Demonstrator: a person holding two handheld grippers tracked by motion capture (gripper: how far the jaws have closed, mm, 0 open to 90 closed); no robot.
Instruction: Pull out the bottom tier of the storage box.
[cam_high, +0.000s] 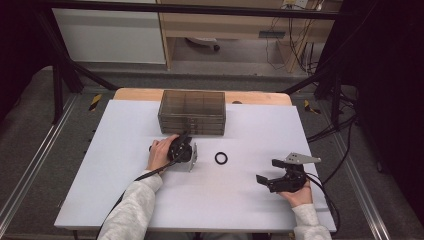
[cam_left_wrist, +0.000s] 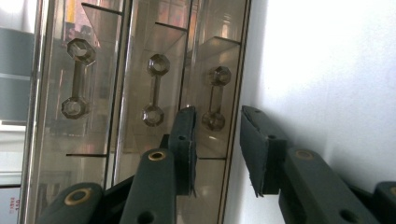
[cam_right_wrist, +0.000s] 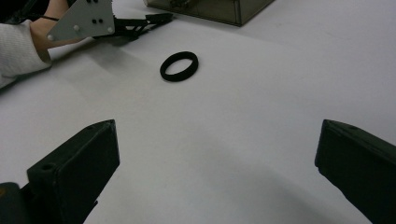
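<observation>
Left gripper (cam_high: 184, 142): centre-left of the high view, held by the left hand (cam_high: 161, 152), tipped on its side and pointed up the frame at the drawer box. In the left gripper view its jaws stand partly apart with a gap between the pads (cam_left_wrist: 187, 140). The lowest drawer's handle (cam_left_wrist: 215, 98) shows just beyond that gap, not pressed by either pad; the jaws grip nothing.

Drawer box (cam_high: 192, 111): upper centre of the high view, at the far edge of the white tabletop (cam_high: 115, 165). Smoky see-through plastic, low and wide, with stacked drawers. In the left gripper view three drawer fronts run as upright bands, each with a clear bar handle ending in two faceted knobs. All drawers look closed.

Black ring (cam_high: 221, 158): centre of the high view, flat on the tabletop, well apart from the box and between the two grippers. In the right gripper view it lies upper centre (cam_right_wrist: 179, 66).

Right gripper (cam_high: 270, 172): lower right of the high view, near the tabletop's near edge, held by the right hand (cam_high: 300, 195). Jaws spread wide with bare tabletop between them.

Open room: broad bare surface at lower left, lower centre and the right of the box.
</observation>
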